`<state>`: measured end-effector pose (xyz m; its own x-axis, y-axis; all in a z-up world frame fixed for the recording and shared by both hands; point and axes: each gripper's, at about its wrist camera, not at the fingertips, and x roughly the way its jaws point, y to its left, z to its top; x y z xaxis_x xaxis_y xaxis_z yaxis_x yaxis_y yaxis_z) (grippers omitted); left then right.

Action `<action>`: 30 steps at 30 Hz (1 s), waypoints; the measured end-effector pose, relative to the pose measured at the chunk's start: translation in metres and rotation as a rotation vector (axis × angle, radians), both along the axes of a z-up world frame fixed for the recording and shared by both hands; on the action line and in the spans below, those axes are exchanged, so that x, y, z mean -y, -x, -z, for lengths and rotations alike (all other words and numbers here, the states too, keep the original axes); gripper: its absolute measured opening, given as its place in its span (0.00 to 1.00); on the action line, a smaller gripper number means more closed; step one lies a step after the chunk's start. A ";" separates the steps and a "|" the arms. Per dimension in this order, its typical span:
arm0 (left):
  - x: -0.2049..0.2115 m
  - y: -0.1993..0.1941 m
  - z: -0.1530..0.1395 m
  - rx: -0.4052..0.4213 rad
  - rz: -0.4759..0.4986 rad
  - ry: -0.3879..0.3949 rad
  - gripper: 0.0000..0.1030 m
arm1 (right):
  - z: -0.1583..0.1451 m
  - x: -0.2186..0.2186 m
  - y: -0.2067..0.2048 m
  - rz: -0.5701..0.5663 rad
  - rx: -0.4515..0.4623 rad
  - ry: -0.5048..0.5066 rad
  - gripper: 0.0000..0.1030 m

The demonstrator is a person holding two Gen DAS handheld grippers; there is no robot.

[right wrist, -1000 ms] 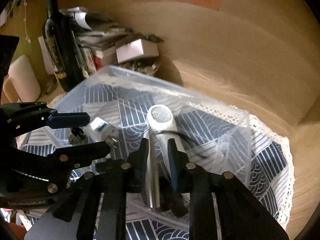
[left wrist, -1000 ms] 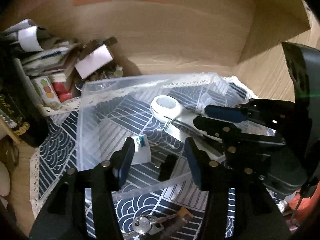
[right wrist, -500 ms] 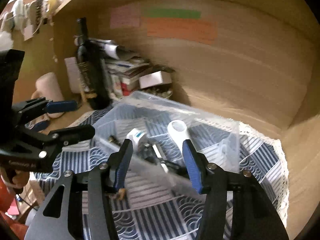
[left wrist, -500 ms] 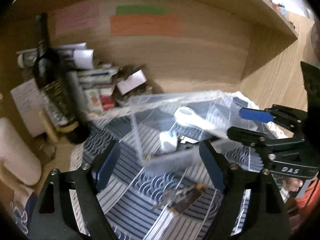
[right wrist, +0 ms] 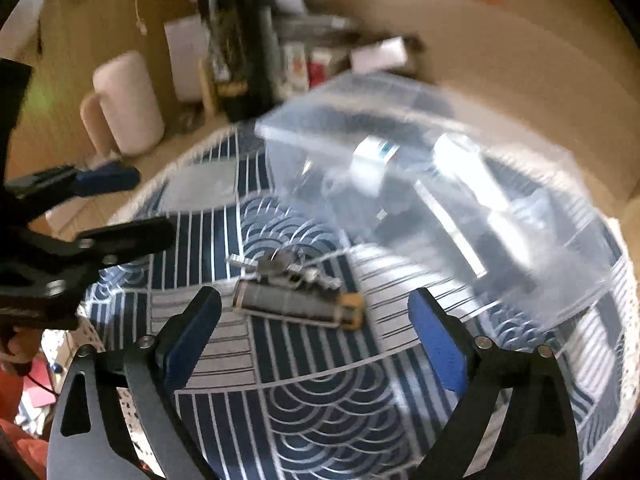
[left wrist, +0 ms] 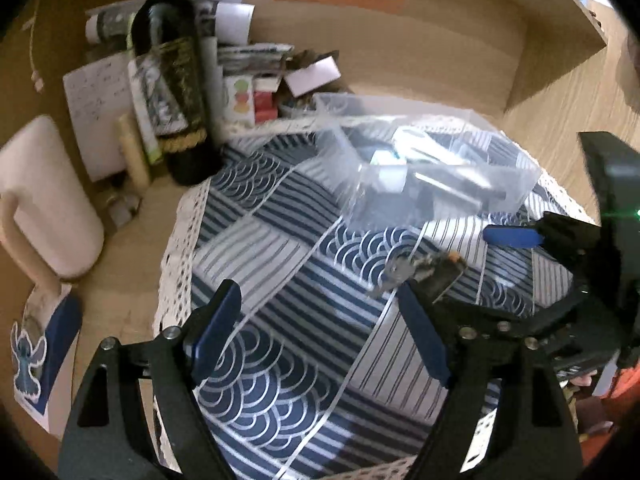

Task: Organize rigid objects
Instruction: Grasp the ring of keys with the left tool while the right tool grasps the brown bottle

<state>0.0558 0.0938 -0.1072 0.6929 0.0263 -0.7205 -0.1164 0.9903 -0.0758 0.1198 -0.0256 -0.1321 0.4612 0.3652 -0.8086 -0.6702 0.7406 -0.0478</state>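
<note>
Both grippers have backed away from the clear plastic bin point(left wrist: 440, 168) since a second ago, when the right one was clamped on the white magnifier inside it; that's let go now. Left gripper point(left wrist: 320, 332) has its jaws spread wide with nothing between them, hovering over the blue wave-pattern cloth point(left wrist: 280, 280). Right gripper point(right wrist: 316, 328) is the same deal, jaws wide apart and empty.

Closest loose item is a key bunch with a dark fob point(right wrist: 292, 300), lying on the cloth just ahead of the right jaws. The right view shows it clearly; the left view only catches it blurry, near its own right finger.

Further back, the bin sits on the cloth with a white plug adapter point(left wrist: 390, 172) and the magnifier point(right wrist: 460, 152) inside, both smeared by motion blur. Only the left view gets a sharp look at the dark wine bottle point(left wrist: 172, 68) and the stacked papers and boxes point(left wrist: 256, 72) behind it.
</note>
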 end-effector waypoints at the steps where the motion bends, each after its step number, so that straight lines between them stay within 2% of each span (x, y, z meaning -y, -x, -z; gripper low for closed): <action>1: -0.001 0.001 0.002 -0.005 0.000 0.001 0.79 | 0.005 -0.004 -0.002 0.004 -0.015 0.013 0.91; 4: -0.003 0.005 0.007 -0.020 0.010 0.005 0.79 | 0.016 -0.010 -0.010 0.025 -0.054 0.040 0.91; 6: -0.002 0.006 0.009 -0.027 0.021 0.002 0.78 | 0.018 -0.012 -0.012 0.039 -0.033 0.047 0.91; 7: -0.002 0.005 0.010 -0.029 0.027 0.004 0.76 | 0.017 -0.012 -0.012 -0.007 -0.019 0.002 0.90; 9: 0.000 0.002 0.012 -0.041 0.046 0.013 0.68 | 0.016 -0.009 -0.014 0.007 -0.018 -0.004 0.79; 10: 0.002 0.000 0.013 -0.047 0.060 0.024 0.65 | 0.016 -0.007 -0.014 0.009 -0.016 -0.004 0.79; 14: 0.010 -0.011 0.015 -0.066 0.101 0.058 0.58 | 0.014 0.015 -0.016 0.028 -0.022 -0.034 0.79; 18: 0.024 -0.028 0.016 -0.084 0.150 0.070 0.57 | 0.004 0.047 -0.015 0.079 0.003 -0.069 0.79; 24: 0.051 -0.057 0.025 -0.137 0.208 0.043 0.57 | -0.011 0.089 -0.014 0.143 0.038 -0.124 0.79; 28: 0.062 -0.075 0.036 -0.176 0.222 0.010 0.57 | -0.014 0.102 -0.016 0.166 0.052 -0.150 0.79; 30: 0.069 -0.076 0.037 -0.157 0.238 -0.023 0.46 | -0.014 0.106 -0.016 0.168 0.051 -0.163 0.79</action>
<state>0.1321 0.0244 -0.1441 0.5619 -0.1059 -0.8204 0.1107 0.9925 -0.0523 0.1356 -0.1316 -0.1179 0.5654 0.4034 -0.7194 -0.5367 0.8423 0.0505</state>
